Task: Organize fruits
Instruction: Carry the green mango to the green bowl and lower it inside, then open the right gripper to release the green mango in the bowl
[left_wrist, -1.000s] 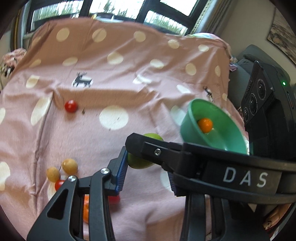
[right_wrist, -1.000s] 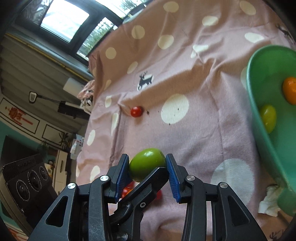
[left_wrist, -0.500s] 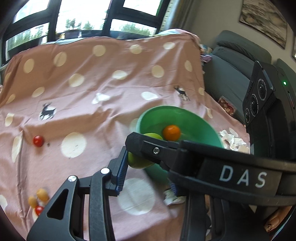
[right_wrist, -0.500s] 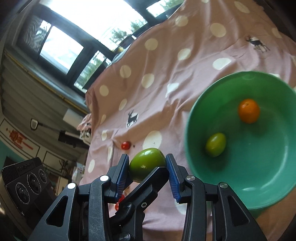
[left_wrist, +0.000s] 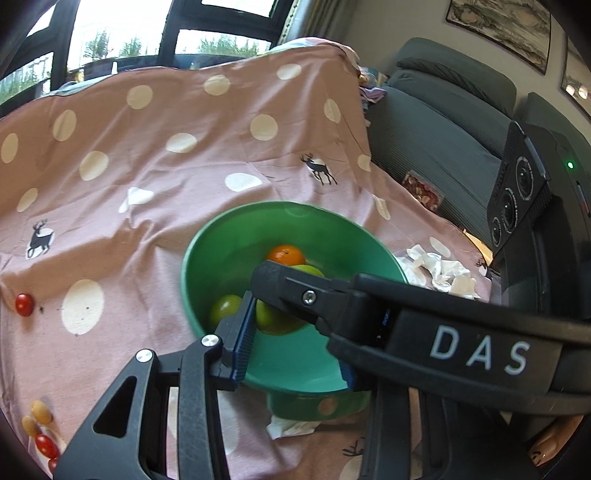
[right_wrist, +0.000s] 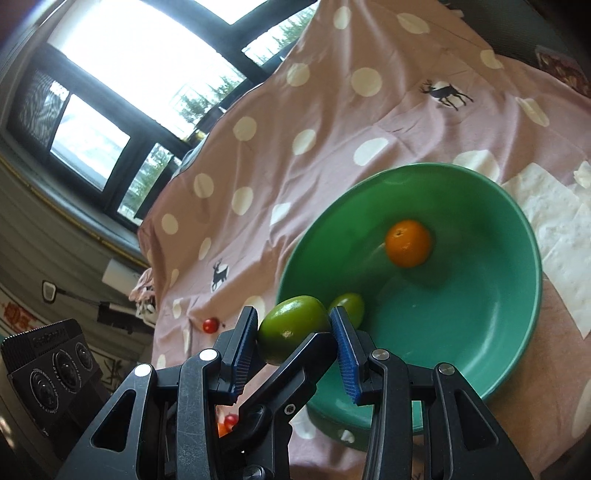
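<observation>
Pink dotted cloth (right_wrist: 332, 147); both tongs (right_wrist: 293, 325) clamp green fruit (right_wrist: 291, 328) over green bowl (right_wrist: 517, 314).

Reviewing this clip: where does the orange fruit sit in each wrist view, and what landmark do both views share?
Left wrist: orange fruit in the green bowl, centre, partly behind the gripper finger.
Right wrist: orange fruit in the green bowl, right of centre, fully visible.
Shared landmark: the lone red cherry tomato on the cloth.
</observation>
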